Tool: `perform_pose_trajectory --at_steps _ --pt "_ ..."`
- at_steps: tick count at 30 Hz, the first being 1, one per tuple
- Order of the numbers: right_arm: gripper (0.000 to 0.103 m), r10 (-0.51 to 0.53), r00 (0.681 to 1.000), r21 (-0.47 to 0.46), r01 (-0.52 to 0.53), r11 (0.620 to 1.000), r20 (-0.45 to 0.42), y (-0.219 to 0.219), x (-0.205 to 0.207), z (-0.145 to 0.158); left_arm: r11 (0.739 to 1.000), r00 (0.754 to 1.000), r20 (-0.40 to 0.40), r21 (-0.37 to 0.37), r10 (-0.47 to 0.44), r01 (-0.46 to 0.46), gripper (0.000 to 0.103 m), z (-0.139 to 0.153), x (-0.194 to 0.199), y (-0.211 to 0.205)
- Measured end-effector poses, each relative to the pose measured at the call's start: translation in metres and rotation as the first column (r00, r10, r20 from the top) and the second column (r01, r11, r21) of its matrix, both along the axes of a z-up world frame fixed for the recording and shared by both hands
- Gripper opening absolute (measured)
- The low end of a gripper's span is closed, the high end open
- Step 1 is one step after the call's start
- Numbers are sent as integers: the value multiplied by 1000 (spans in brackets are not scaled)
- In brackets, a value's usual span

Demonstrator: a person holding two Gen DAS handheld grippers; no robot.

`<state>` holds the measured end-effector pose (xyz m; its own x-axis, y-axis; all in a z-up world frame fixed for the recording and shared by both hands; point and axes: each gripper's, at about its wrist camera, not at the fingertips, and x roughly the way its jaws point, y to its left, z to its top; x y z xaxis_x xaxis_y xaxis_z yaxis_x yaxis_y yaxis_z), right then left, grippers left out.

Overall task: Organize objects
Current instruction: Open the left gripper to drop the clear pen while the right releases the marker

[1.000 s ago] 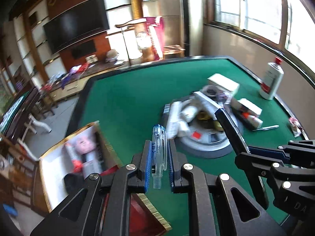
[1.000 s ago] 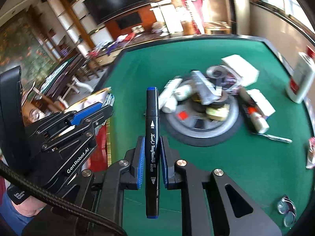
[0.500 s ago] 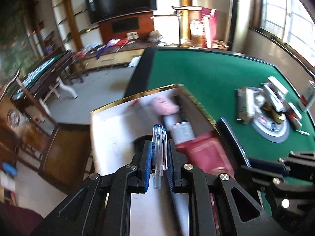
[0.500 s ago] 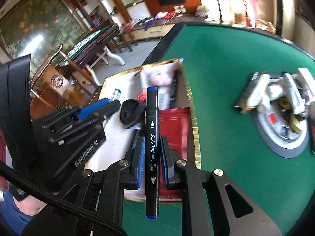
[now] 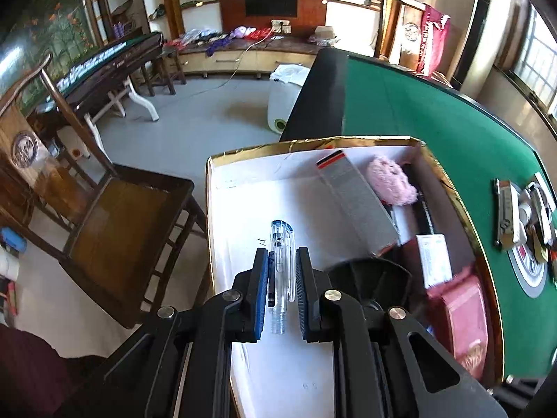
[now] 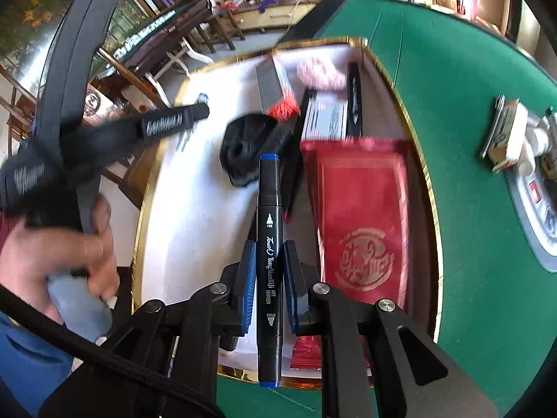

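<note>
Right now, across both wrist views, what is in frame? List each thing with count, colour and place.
Pen: 1, clear with blue cap, in left gripper.
Marker: 1, black with blue ends, in right gripper.
Box: 1, gold-rimmed, white inside, on table edge.
Pink fluffy item: 1, far end of box.
Grey carton: 1, in box.
Red packet: 1, in box, right side.
Black object: 1, middle of box.
Table: 1, green felt.
Chair: 1, brown wood, left of box.
Left gripper: black, blue pads.
Right gripper: black, blue pads.
</note>
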<state>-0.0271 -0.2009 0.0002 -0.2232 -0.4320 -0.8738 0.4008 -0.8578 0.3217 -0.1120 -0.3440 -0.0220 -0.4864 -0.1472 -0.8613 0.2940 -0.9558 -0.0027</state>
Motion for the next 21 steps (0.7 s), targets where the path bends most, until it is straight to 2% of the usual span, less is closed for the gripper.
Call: perform_pose_trajectory --at_steps 9,11,13,15,19,21 --pt "14 15 1000 40 -15 999 4 -2 3 -12 1000 1000 9 10 12 -12 13 -10 2 -3" --pt "16 24 1000 33 -24 999 -2 -3 4 -8 1000 1000 9 6 14 -14 14 -9 4 -3" --pt "23 37 999 35 -37 999 -8 -3 6 -3 1000 1000 15 0 15 -15 14 -6 5 -2" --pt "24 36 999 23 -36 999 -29 1 8 6 1000 1000 -1 -9 17 -17 16 2 8 -1" --pt "28 9 999 -14 -10 1000 -50 16 9 22 999 999 -31 -51 -5 3 45 18 11 11" --pt "30 0 999 -27 -1 1000 -54 24 10 28 997 999 -42 -72 -8 5 46 25 11 17"
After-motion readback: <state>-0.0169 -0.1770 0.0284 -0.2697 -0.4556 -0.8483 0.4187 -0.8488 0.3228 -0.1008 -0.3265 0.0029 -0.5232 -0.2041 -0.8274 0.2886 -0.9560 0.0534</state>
